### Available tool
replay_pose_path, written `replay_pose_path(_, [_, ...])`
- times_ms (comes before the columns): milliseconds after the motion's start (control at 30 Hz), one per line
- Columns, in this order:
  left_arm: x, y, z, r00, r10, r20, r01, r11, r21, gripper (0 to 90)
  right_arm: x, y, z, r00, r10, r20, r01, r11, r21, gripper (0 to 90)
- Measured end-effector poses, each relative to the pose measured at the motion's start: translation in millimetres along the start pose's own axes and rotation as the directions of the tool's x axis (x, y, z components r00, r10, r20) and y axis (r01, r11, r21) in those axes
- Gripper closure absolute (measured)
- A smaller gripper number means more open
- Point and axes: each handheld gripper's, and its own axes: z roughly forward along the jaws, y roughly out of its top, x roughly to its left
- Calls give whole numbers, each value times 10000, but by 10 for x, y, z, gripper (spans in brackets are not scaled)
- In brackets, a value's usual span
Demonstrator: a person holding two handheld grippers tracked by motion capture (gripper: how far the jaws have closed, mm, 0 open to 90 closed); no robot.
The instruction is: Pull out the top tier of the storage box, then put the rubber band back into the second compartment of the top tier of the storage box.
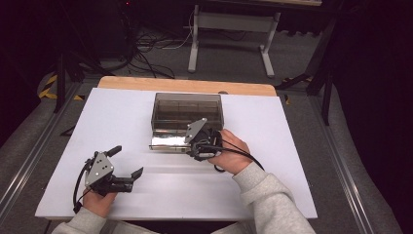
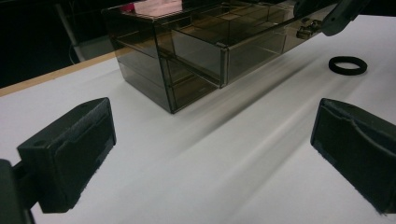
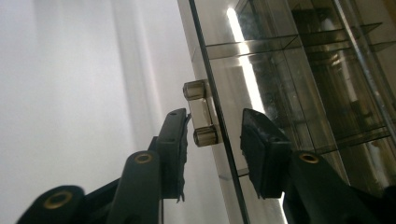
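While resting at about 7 o'clock on the white matte worktop [image 1: 63, 161], the left hand-held gripper [image 1: 127, 162] has its black padded jaws spread wide with nothing between them. Ahead of it in the left gripper view stands the smoked clear plastic drawer box [image 2: 187, 60], boxy, glossy, with thin inner dividers, one drawer [image 2: 243, 46] pulled partly out. In the high view the box sits just past worktop centre, toward 12 o'clock. A small black ring [image 2: 348, 65] lies flat on the worktop at 3 o'clock of the box, apart from it. The right hand-held gripper [image 3: 212, 135], at the drawer front, has its jaws part open around the clear bar-shaped drawer handle [image 3: 201, 114] with metal end caps; left pad touching or nearly so, right pad behind the drawer's clear front panel.
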Motion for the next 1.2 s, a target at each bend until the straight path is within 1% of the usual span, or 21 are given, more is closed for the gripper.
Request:
replay_pose_path(67, [0,0,0,10000,0,0,0,10000,-3,9,0,-9,-29,9999,146,2,-146,9996,-228,575])
replay_pose_path(100, [0,0,0,10000,-1,-6,1,10000,-7,9,1,-14,-48,9999,127,-13,-128,9995,-279,560])
replay_pose_path(167, [1,0,-1,10000,-1,2,1,10000,-4,9,6,-25,-86,9994,329,114,-322,9981,-524,519])
replay_pose_path(200, [1,0,-1,10000,-4,-8,4,10000,-8,9,4,-30,-105,9994,352,74,-347,9976,-602,498])
replay_pose_path(300, [3,0,0,10000,-8,-21,8,10000,-2,9,22,-72,-192,9963,769,381,-713,9887,-1322,449])
replay_pose_path(367, [2,-1,-1,10000,-22,-29,22,10000,4,9,26,-106,-245,9936,1030,471,-936,9809,-1705,414])
replay_pose_path(433, [3,0,1,10000,-29,-56,29,10000,4,9,20,-149,-296,9911,1235,498,-1116,9743,-1957,401])
replay_pose_path(567, [9,2,5,10000,-51,-64,51,10000,-8,9,7,-219,-363,9868,1512,573,-1352,9660,-2202,389])
replay_pose_path(667, [10,2,5,10000,-65,-55,65,10000,-13,9,0,-263,-398,9837,1687,626,-1506,9622,-2269,389])
replay_pose_path(800, [7,1,3,10000,-58,-46,58,10000,-6,9,-12,-328,-453,9772,1984,750,-1755,9549,-2396,389])
replay_pose_path(867, [7,1,2,10000,-62,-39,62,10000,-2,9,-9,-365,-486,9742,2131,739,-1892,9504,-2468,389])
replay_pose_path(933, [6,1,1,10000,-51,-47,51,10000,-9,9,-4,-403,-523,9702,2280,821,-2006,9458,-2555,388])
replay_pose_path(1000, [7,2,5,10000,-40,-51,40,10000,-6,9,0,-458,-572,9641,2504,879,-2191,9379,-2689,381])
replay_pose_path(1133, [7,1,6,10000,-50,-58,50,10000,-4,9,20,-561,-627,9542,2841,940,-2502,9298,-2698,372])
replay_pose_path(1167, [6,1,6,10000,-55,-60,55,10000,-2,9,28,-588,-640,9513,2941,927,-2593,9257,-2753,372])
replay_pose_path(1200, [6,2,7,10000,-40,-72,40,10000,-5,9,31,-610,-653,9499,2978,953,-2615,9237,-2800,372])
